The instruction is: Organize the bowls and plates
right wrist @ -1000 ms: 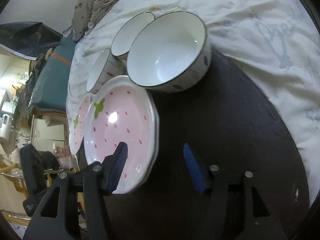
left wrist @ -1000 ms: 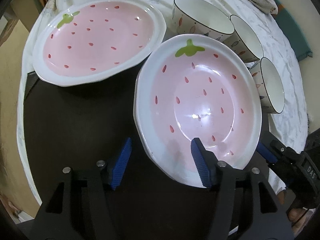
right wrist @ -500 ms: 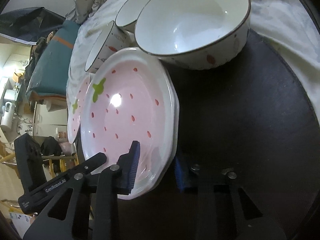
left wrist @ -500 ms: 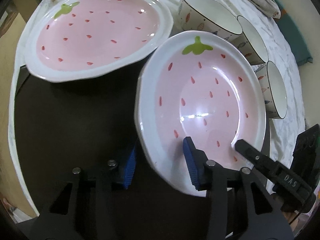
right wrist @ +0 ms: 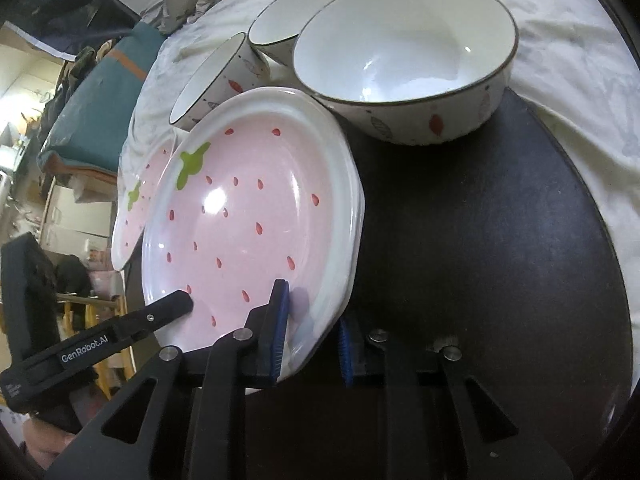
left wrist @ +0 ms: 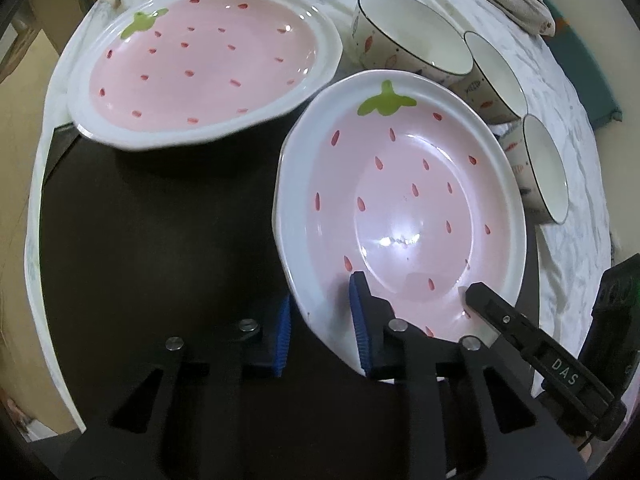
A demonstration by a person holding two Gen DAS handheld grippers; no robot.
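- Both sets of jaws have just been closing: a second ago each straddled the near plate's rim with daylight either side, and now the blue pads sit narrow against it. The plates and bowls fill more of both views than they did.
- My left gripper [left wrist: 320,330] pinches the near rim of the near strawberry plate [left wrist: 400,208], one pad under the lip and one on the pink face. I read it as gripped.
- My right gripper [right wrist: 312,336] is clamped on the same plate [right wrist: 248,216], further round that rim — its black finger shows at the plate's edge in the left view.
- That plate lies on the dark table [left wrist: 152,260], just beside the second strawberry plate [left wrist: 200,64], which sits partly on the white cloth [left wrist: 560,80].
- Three white bowls [left wrist: 416,44] stand in a row behind it; the largest [right wrist: 404,60] is right up against the plate's far rim.
- Handling, as I judge it: glazed ceramic — stiff, fairly heavy, slick under rubber and quick to chip. A rim hold with two claws is sensible, but both must rise together and level.
- A tilt could slide the plate out or knock it into the big bowl.
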